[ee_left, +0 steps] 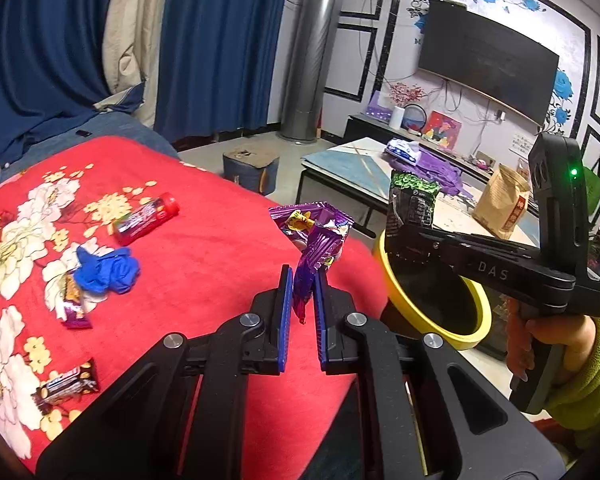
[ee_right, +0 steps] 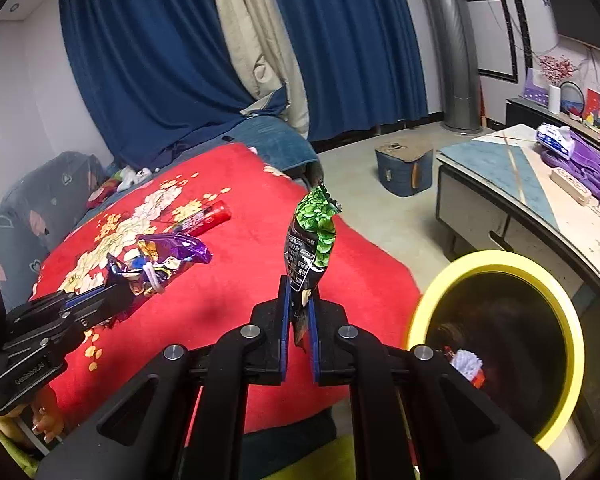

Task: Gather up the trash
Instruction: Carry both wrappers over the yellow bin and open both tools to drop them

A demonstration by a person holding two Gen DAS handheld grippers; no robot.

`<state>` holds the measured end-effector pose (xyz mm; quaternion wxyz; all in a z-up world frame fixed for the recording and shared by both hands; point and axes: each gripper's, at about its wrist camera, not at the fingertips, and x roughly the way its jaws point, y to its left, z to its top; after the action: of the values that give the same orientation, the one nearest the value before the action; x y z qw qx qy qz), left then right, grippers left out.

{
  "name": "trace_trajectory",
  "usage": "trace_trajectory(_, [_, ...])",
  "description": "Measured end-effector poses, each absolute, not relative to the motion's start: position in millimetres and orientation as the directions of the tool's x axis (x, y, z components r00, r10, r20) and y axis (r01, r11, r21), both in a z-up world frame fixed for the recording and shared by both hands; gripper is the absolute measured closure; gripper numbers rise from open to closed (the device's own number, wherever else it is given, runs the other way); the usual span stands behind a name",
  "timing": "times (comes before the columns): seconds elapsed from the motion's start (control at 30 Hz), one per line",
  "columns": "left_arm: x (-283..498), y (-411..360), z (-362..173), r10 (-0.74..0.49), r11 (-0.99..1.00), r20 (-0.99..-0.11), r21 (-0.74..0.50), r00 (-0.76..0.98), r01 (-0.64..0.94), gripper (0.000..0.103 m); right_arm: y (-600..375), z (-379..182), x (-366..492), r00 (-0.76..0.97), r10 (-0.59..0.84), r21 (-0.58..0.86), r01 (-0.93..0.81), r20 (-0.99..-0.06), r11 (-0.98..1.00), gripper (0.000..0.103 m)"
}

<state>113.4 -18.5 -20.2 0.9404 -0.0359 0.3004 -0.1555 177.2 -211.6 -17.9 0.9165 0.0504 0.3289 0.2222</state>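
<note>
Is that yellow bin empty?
Not empty. In the right wrist view, something white and red lies inside the yellow bin, low by its dark inner wall.

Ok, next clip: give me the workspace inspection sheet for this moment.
Surface: red floral blanket, spread flat.
Job's things: purple wrapper and green-black packet lifted; yellow-rimmed bin beside blanket, some trash inside.
Clutter: red tube, blue cloth, two snack bars on the blanket.
Tongs: left tongs shut on purple wrapper; right tongs shut on green-black packet.
Cables: wires under the TV.
Surroundings: blue curtains, low table.
</note>
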Motion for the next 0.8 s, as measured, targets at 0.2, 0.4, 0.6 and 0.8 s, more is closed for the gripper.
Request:
trace_trajectory(0.2, [113.8,-36.6,-19.4,-0.339,0.939,-0.551,-0.155,0.763,0.306,0.097,-232.7,-20.6,172.5,0.705,0.402,0.228,-0.332,-0.584,0.915,0.095])
trace_trajectory(0.4, [114.7,-53.0,-18.2,-0.359,0.931,-0.549,-0.149,0.755,0.335,0.097,-250.7,-23.8,171.1,0.723,0.363,0.218,-0.291,-0.587,0.932,0.095])
trace_trajectory(0.6, [116.0,-68.8,-18.5,-0.379,0.921,-0.546,-0.143,0.747,0.363,0.097,-269.4,-22.7,168.8,0.747,0.329,0.217,-0.248,-0.577,0.944,0.095])
trace_trajectory(0.8, [119.3,-81.1,-22.5,-0.403,0.909,-0.550,-0.145,0.732,0.391,0.097,-288.3,-25.2,165.6,0.759,0.301,0.223,-0.208,-0.577,0.952,0.095])
